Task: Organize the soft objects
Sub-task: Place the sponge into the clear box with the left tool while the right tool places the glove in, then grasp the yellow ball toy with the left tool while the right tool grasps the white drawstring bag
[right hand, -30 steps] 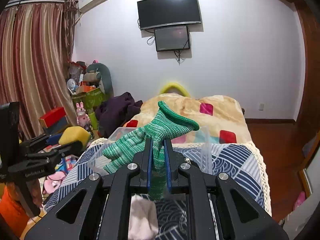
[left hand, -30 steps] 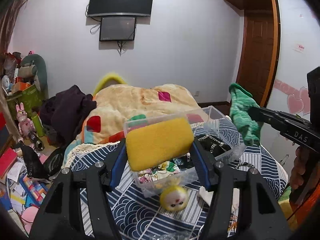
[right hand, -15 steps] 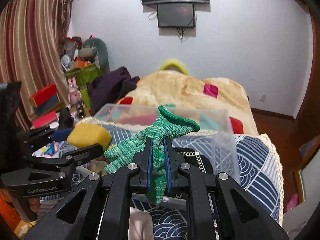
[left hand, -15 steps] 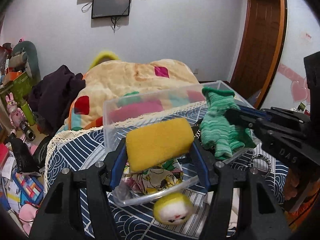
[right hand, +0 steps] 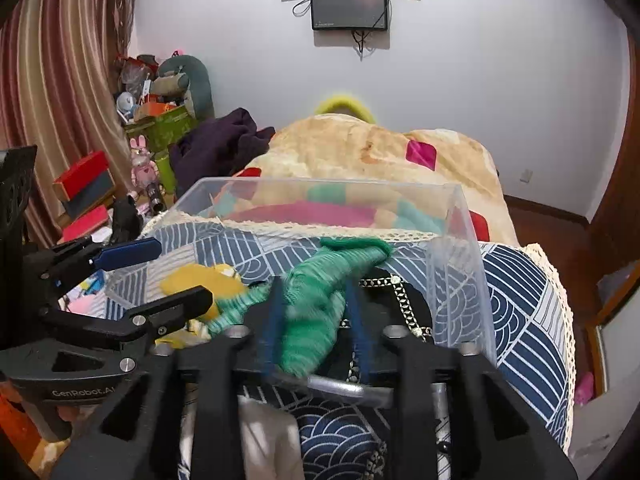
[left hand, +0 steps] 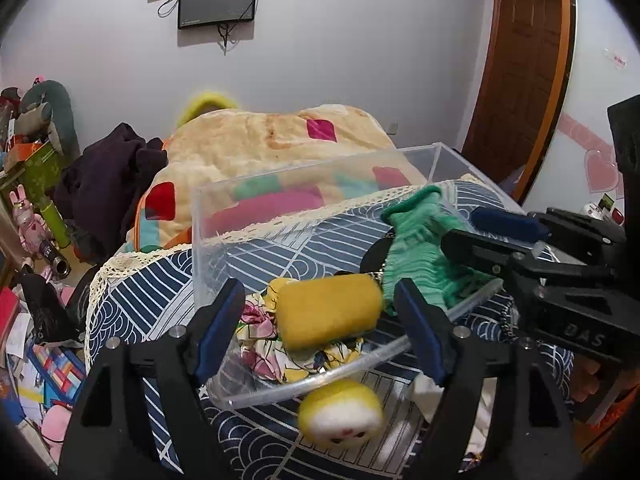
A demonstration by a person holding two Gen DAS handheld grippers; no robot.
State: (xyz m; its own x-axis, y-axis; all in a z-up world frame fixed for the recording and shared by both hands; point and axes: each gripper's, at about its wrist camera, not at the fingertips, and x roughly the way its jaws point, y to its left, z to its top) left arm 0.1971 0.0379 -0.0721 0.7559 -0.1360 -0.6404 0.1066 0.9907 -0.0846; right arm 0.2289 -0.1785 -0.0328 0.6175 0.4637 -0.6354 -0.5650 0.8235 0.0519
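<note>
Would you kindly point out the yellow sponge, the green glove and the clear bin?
yellow sponge (left hand: 328,310), left wrist view, middle of its face.
green glove (right hand: 320,300), right wrist view, its palm.
clear bin (right hand: 456,240), right wrist view, right wall.

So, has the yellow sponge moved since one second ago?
Yes. The yellow sponge has left the open left gripper and dropped into the clear box, onto the floral cloth.
</note>
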